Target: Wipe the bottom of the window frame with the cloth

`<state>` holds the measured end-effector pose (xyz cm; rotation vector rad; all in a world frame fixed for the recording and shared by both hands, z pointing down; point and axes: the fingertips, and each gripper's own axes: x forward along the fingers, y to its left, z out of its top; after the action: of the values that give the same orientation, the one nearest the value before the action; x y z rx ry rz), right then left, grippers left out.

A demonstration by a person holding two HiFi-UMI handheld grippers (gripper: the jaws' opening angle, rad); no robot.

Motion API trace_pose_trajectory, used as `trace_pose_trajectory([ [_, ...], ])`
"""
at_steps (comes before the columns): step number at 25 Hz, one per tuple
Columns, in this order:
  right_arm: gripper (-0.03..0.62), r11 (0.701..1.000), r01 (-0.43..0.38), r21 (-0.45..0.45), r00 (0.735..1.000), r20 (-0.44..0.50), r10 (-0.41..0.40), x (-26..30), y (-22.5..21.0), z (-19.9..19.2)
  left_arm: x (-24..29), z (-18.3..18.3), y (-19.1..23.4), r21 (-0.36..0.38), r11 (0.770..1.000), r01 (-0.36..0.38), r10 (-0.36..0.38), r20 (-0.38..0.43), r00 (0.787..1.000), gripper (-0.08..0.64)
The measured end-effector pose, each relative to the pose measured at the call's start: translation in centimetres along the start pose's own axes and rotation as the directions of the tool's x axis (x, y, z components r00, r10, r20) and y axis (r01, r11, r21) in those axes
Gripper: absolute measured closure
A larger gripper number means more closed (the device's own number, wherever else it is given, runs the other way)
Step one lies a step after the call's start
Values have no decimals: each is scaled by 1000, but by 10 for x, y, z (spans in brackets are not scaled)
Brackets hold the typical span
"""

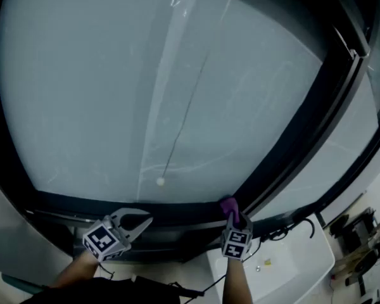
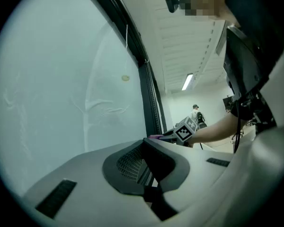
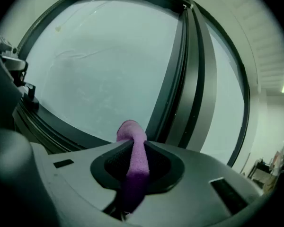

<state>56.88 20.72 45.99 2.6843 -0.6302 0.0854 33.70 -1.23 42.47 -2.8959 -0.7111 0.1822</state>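
My left gripper (image 1: 147,220) sits at the near left, just below the bottom rail (image 1: 63,202). Its jaws are closed on nothing. I judge it is parked there, low and off the glass (image 1: 101,87), so it stays clear of the stroke and leaves the rail free. Its own view looks along the rail toward my other hand, and nothing lies between its pads.

Above the rail, a thin cord (image 1: 183,119) hangs in front of the glass and ends in a small bead just over the frame. The cord is far enough up that I do not expect it to catch.

Right of centre is the cloth (image 1: 228,204), purple and bunched. My right gripper (image 1: 232,215) has its jaws clamped tight on it, so only a short tuft pokes out past the tips. I hold it that short so the tuft stays stiff enough to press. The tuft is at the rail's right end, where the rail meets the dark post (image 1: 304,125). I cannot tell whether it is touching the rail or just off it. That corner reads as one end of a wipe, with the rail's whole length lying to the left.

At the near right is a white ledge (image 1: 304,258) with a cable on it, well apart from the cloth.
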Motion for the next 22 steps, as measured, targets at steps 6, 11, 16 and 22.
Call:
trace_pose_trajectory([
  [6, 525, 998, 43, -40, 982, -183, -50, 10, 19, -56, -22, -5, -10, -86, 996, 4, -5, -7, 1000, 558],
  [11, 525, 996, 42, -85, 972, -226, -60, 23, 23, -52, -21, 0, -9, -117, 993, 8, -6, 12, 1000, 558],
  [16, 523, 997, -3, -82, 964, -264, -18, 23, 27, -51, -24, 2, -4, -113, 993, -17, 22, 45, 999, 558],
  [22, 525, 994, -102, -29, 963, -253, 92, 9, 50, -46, -24, 4, -2, -141, 989, -33, 44, 76, 996, 558],
])
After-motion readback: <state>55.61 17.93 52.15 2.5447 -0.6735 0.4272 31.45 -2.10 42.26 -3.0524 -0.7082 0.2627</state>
